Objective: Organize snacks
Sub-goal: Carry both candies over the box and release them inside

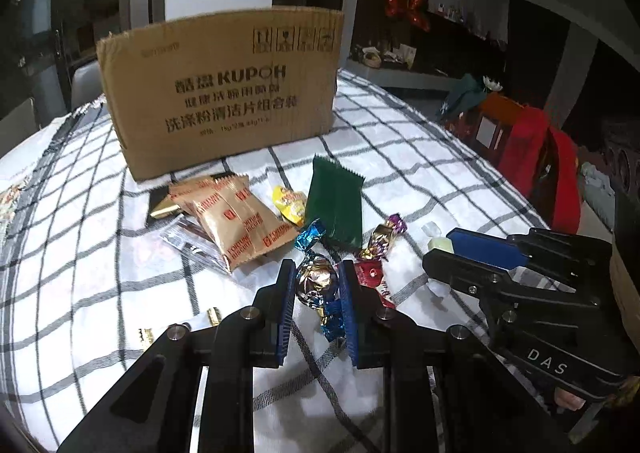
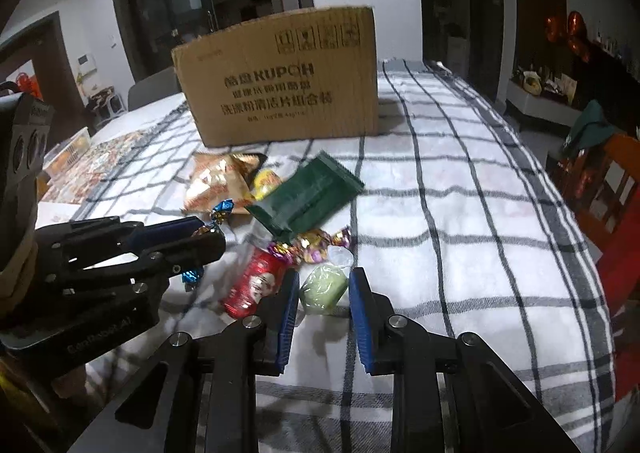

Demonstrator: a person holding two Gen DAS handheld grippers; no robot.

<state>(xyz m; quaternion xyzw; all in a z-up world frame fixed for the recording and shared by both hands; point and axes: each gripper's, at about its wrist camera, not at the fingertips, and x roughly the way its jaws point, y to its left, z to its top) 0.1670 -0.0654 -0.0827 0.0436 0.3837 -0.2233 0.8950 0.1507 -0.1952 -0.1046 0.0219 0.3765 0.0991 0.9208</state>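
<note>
Two close wrist views angled down along the jaws, sharing the cardboard box (image 1: 218, 93) (image 2: 280, 81) and snack pile.

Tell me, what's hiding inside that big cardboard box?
Can't tell. Both cameras show only the cardboard box's printed front wall, standing behind the snack pile on the checked cloth. Its top rim sits above the cameras, so the inside stays hidden.

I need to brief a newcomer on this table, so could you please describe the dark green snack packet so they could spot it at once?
Start at the tall cardboard box standing on the checked cloth. In front of it lies a heap of snacks; the green packet is at its right edge, beside the yellow sweet. It alone is flat, long, plain dark green, with crimped ends.
</note>
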